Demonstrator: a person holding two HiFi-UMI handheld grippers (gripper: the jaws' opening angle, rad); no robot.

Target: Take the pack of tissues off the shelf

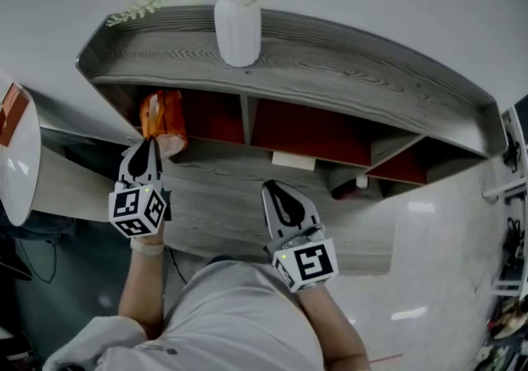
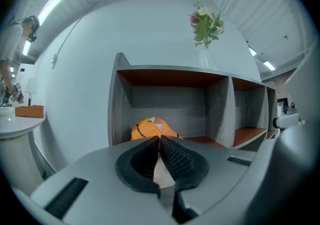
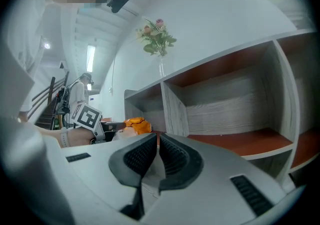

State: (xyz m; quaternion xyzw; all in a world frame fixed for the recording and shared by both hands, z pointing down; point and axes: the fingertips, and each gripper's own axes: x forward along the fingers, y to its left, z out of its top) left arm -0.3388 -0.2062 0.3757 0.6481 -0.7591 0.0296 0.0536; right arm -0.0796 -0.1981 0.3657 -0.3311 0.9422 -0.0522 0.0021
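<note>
The orange pack of tissues (image 1: 162,119) lies at the front of the leftmost compartment of the grey wooden shelf (image 1: 330,64). My left gripper (image 1: 149,144) reaches into that compartment, its jaws shut on the near edge of the pack. In the left gripper view the pack (image 2: 151,128) shows just beyond the closed tips of the left gripper (image 2: 159,140). The right gripper view shows the pack (image 3: 137,125) at the left gripper's tip. My right gripper (image 1: 272,188) hangs in front of the middle compartment, shut with nothing between its jaws (image 3: 157,139).
A white vase (image 1: 238,27) with flowers stands on the shelf top. The compartments have red-brown floors; a pale flat item (image 1: 293,161) and a dark object (image 1: 346,188) lie in them. At the left stands a round white table (image 1: 16,155) bearing a brown box (image 2: 29,111).
</note>
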